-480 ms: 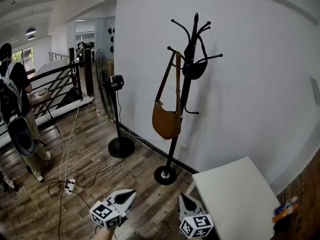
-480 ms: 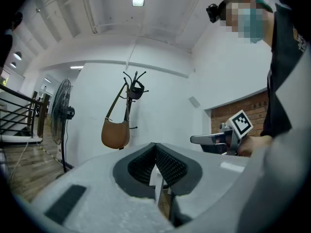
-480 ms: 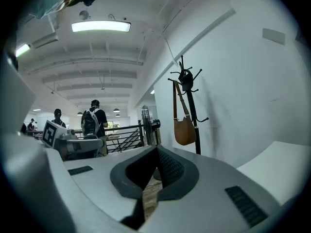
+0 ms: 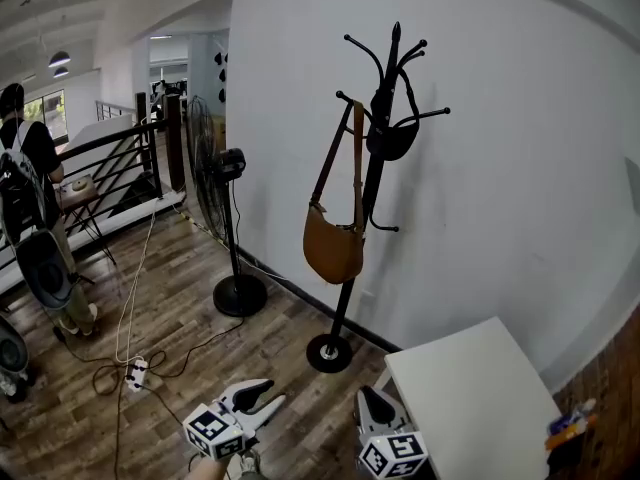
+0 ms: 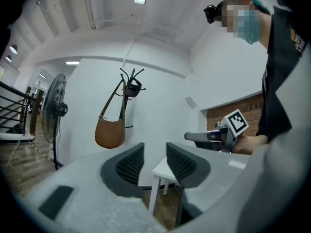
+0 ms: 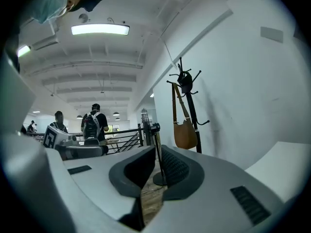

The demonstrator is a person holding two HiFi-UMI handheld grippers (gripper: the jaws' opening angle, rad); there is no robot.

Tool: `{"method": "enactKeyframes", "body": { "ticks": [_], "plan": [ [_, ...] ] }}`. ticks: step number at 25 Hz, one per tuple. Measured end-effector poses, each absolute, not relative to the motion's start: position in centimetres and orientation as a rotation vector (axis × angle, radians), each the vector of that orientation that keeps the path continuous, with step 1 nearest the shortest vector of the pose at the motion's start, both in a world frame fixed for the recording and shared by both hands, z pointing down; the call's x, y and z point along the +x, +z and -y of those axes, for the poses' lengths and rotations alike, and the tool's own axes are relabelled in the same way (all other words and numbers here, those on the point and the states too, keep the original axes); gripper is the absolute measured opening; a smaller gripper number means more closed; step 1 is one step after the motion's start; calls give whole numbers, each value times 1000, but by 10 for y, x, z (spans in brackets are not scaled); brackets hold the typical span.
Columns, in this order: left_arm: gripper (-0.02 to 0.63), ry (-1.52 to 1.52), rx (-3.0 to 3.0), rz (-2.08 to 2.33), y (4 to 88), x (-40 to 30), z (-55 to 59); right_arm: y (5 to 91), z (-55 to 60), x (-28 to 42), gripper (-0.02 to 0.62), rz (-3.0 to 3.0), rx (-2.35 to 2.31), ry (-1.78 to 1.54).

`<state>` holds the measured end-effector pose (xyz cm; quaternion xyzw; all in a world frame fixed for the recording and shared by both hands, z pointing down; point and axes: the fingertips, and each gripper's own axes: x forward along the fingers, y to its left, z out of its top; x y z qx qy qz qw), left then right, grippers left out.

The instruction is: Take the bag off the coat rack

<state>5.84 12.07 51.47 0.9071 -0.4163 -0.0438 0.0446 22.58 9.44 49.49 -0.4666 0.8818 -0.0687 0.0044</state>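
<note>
At the far left a person (image 4: 28, 158) in a dark shirt with a backpack stands beside a black railing (image 4: 120, 153) on the wood floor (image 4: 180, 308). A white power strip (image 4: 138, 371) lies on that floor with cables trailing from it. Next comes a tall standing fan (image 4: 222, 168) on a round black base, close to the white wall. Low in the head view the left tool (image 4: 272, 393) is held over the floor, released: its two jaws stand a little apart with nothing between them. In the left gripper view only the far white bench leg shows through the gap. The brown bag (image 4: 333, 246) hangs by its long strap from an upper hook of the black coat rack (image 4: 371, 188). Its body is just beside the pole on the left side, about halfway down, and well apart from both tools. A small dark item (image 4: 392, 140) hangs higher up on the pole's right side; what it is cannot be told. The right tool (image 4: 366, 396) sits low near the corner of the white bench (image 4: 470, 398), clenched on nothing, its jaws pressed together. The bench stands against the wall, and a brick wall (image 4: 612, 408) begins at the far right, with some small colourful objects (image 4: 566, 423) at its foot, too small to identify.
</note>
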Motion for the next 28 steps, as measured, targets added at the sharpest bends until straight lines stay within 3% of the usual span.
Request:
{"method": "enactKeyframes", "body": {
  "ticks": [1, 11, 14, 28],
  "plan": [
    [172, -144, 2774, 1245, 516, 58, -113, 493, -89, 222, 36, -2754, -1463, -217],
    [318, -180, 2849, 1040, 493, 19, -40, 479, -19, 163, 198, -2685, -1535, -204],
    [356, -155, 2882, 996, 491, 3, -18, 477, 4, 148, 221, -2651, -1575, -202],
    [341, -119, 2870, 901, 501, -71, 76, 480, 81, 105, 259, -2506, -1816, -233]
  ]
}}
